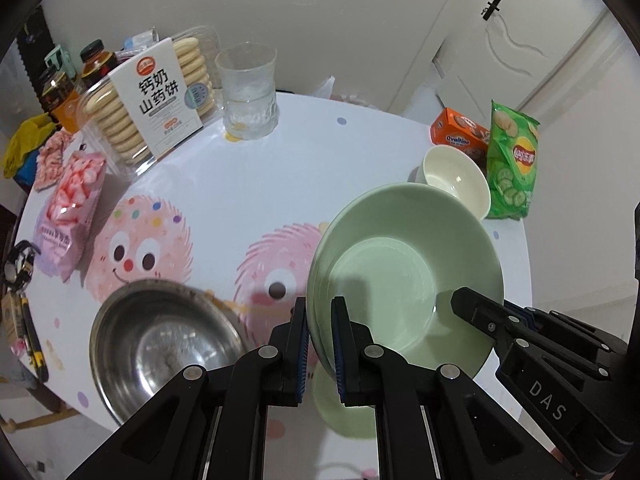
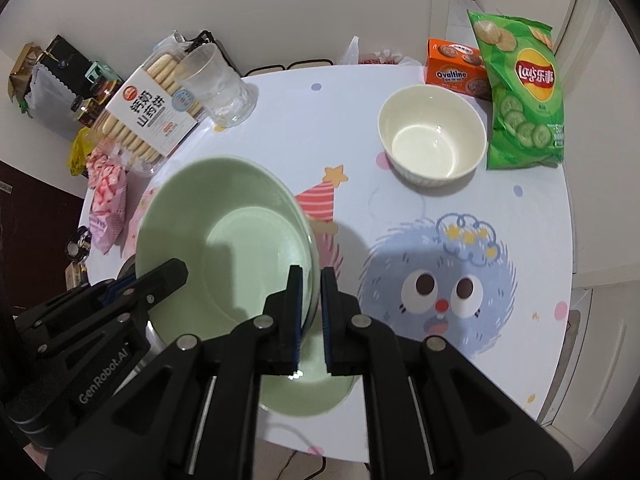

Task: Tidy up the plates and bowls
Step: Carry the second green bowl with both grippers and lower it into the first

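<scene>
Gripping glossy round green plate (image 1: 404, 264) rims.

Glossy, seemingly ceramic green plate (image 1: 404, 264); brushed-metal bowl (image 1: 160, 344)

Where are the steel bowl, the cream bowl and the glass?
Steel bowl (image 1: 168, 344), left wrist view, on its inner bottom.
Cream bowl (image 2: 430, 140), right wrist view, on its inner bottom.
Glass (image 1: 249, 92), left wrist view, on its side wall.

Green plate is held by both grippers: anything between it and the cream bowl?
Nothing visible. Only bare tablecloth lies between the green plate and the cream bowl. The chips bag stands on the bowl's far side, out of the path.
</scene>
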Available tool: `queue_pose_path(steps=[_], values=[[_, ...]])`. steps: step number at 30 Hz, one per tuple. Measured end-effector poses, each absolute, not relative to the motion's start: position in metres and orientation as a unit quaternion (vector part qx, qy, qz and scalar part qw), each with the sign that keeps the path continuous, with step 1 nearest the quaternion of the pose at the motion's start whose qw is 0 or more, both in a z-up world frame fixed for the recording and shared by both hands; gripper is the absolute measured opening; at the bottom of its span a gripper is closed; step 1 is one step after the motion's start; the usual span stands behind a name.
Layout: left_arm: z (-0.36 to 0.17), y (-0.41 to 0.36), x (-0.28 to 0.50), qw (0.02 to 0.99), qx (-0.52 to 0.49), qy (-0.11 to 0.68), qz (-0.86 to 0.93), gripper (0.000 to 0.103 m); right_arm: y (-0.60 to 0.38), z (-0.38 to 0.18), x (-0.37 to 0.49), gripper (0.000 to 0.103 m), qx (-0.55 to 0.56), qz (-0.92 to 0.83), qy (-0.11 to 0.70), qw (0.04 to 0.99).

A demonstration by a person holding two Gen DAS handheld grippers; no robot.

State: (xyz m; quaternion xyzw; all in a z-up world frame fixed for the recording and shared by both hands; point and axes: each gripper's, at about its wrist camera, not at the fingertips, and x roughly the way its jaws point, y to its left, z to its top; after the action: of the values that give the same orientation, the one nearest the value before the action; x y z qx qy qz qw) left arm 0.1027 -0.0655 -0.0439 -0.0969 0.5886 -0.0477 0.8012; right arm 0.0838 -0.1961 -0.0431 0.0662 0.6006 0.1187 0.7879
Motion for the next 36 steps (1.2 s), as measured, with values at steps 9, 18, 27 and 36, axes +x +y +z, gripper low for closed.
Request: queue_pose_path(steps=[9, 18, 27, 36], values=[[-0.055, -0.066, 0.069, 0.789, -0.089, 0.606, -0.052, 0.01, -0.193, -0.047, 0.049, 0.011, 0.056, 0.122, 0.609, 0.782], [-0.074, -0.079, 0.053, 0.777, -0.069, 0.623, -0.06, 0.01, -0.198, -0.066, 0.026, 0.011, 0.046, 0.114, 0.626, 0.77], [-0.092, -0.088, 0.051, 0.766, -0.058, 0.637, -0.062, 0.01, -0.204, -0.083, 0.021, 0.011, 0.041, 0.104, 0.638, 0.762], [-0.104, -0.094, 0.052, 0.759, -0.049, 0.646, -0.059, 0.01, -0.205, -0.093, 0.023, 0.011, 0.035, 0.101, 0.644, 0.758]])
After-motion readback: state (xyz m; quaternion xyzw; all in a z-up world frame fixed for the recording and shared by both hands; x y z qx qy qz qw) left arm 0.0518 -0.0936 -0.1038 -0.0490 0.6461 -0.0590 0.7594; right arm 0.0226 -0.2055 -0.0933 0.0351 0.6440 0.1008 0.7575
